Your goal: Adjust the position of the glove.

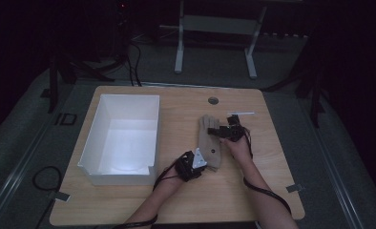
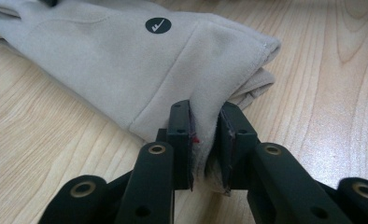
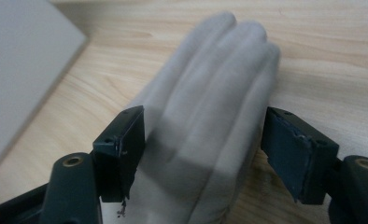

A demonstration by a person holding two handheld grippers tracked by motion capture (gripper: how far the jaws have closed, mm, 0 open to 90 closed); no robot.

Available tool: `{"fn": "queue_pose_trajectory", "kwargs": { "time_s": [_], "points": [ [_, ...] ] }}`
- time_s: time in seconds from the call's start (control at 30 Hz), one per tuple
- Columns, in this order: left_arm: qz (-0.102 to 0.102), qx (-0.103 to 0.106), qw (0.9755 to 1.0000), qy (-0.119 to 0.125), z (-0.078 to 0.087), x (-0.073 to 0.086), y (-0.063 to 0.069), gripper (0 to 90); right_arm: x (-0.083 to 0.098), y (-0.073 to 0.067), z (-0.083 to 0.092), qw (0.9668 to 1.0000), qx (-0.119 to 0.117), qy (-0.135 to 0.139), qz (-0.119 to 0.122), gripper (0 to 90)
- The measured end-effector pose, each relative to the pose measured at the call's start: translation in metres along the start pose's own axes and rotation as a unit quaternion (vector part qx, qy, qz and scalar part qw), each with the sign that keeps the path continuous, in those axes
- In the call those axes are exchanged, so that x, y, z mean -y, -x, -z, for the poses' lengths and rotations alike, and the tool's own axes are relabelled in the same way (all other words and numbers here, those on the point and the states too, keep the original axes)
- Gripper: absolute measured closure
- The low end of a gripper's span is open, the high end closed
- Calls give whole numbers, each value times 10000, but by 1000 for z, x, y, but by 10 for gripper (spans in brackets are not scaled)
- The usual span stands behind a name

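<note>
left gripper view: the cuff of a pale grey fabric glove (image 2: 126,70), lying flat on the light wooden table (image 2: 322,70) beside a white open box (image 1: 124,138), is pinched by the left gripper (image 2: 205,140). the glove's fingers are straddled by the spread right gripper (image 3: 201,154). a grasp seems under way; closing, then lifting, would likely be needed next.

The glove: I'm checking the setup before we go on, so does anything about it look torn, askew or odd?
Nothing stands out. The beige glove lies flat on the wooden table, with no tear showing. The left tool pinches its cuff edge, and the right tool is open around its fingers. The white box sits upright beside it.
</note>
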State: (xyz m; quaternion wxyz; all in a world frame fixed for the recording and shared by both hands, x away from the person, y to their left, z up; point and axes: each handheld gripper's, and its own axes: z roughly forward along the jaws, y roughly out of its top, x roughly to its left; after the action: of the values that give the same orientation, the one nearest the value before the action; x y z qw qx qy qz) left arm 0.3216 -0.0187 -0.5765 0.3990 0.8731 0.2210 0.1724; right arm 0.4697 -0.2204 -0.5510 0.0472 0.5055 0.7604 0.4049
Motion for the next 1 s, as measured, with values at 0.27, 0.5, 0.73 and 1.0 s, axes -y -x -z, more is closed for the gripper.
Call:
{"fn": "queue_pose_trajectory", "kwargs": {
  "time_s": [0.27, 0.5, 0.73, 1.0],
  "points": [
    [70, 20, 10000, 28, 0, 1, -1, 794, -2, -3, -13, 9997, 81, -207, 127, 401],
    [84, 62, 9999, -91, 1, -2, -3, 806, -2, -8, -16, 9993, -197, -278, 138, 655],
    [294, 144, 9994, -104, 4, -3, -3, 810, -2, -7, -11, 9989, -414, -214, -6, 674],
    [169, 116, 9992, -354, 8, -11, -1, 811, -6, -12, -2, 9984, -547, -106, 37, 676]
  ]
}}
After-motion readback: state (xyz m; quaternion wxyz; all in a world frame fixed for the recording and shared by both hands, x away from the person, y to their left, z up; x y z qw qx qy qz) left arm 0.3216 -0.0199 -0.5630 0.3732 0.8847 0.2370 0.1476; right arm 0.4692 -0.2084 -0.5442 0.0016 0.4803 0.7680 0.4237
